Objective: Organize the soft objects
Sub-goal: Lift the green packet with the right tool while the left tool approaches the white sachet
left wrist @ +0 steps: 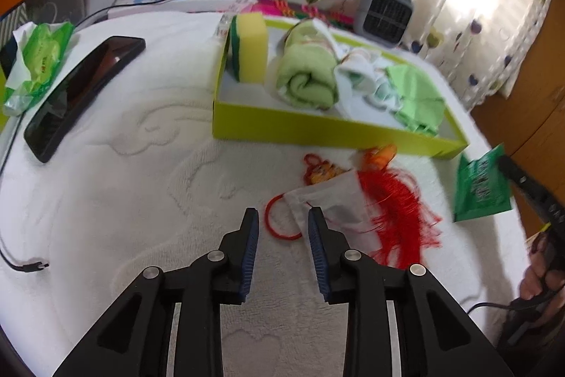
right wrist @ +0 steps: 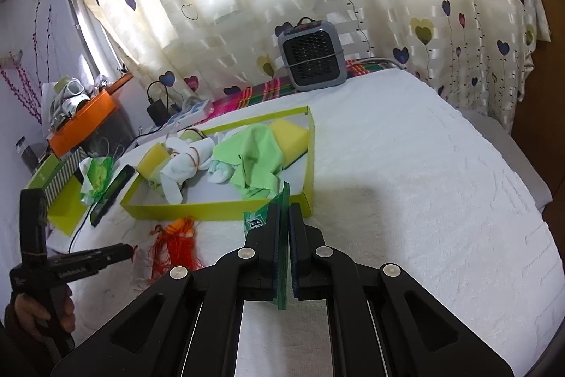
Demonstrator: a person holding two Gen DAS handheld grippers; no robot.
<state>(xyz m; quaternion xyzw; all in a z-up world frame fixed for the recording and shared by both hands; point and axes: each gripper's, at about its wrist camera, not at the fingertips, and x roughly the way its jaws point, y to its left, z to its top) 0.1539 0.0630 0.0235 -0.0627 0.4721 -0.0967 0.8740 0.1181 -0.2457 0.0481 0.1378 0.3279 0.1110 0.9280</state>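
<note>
A lime-green tray point(left wrist: 317, 126) on the white bedspread holds a yellow sponge point(left wrist: 250, 48), a rolled green towel point(left wrist: 307, 69), a white cloth point(left wrist: 360, 76) and a green cloth point(left wrist: 420, 98). In front of it lie a red tassel ornament point(left wrist: 399, 211) and a white pouch point(left wrist: 335, 200) with a red loop point(left wrist: 279, 218). My left gripper point(left wrist: 282, 212) stands open just above the loop and the pouch's edge, its pads touching neither. My right gripper point(right wrist: 284, 205) is shut on a flat green packet point(right wrist: 282, 235), held edge-on near the tray's front right corner point(right wrist: 305, 204). The packet point(left wrist: 482, 189) also shows at the right of the left wrist view.
A black phone point(left wrist: 81, 90) and a green wipes pack point(left wrist: 39, 59) lie left of the tray. A loose cable end point(left wrist: 28, 265) rests at the near left. A grey heater point(right wrist: 310, 55) stands behind the tray by the curtain. An orange shelf point(right wrist: 84, 126) sits far left.
</note>
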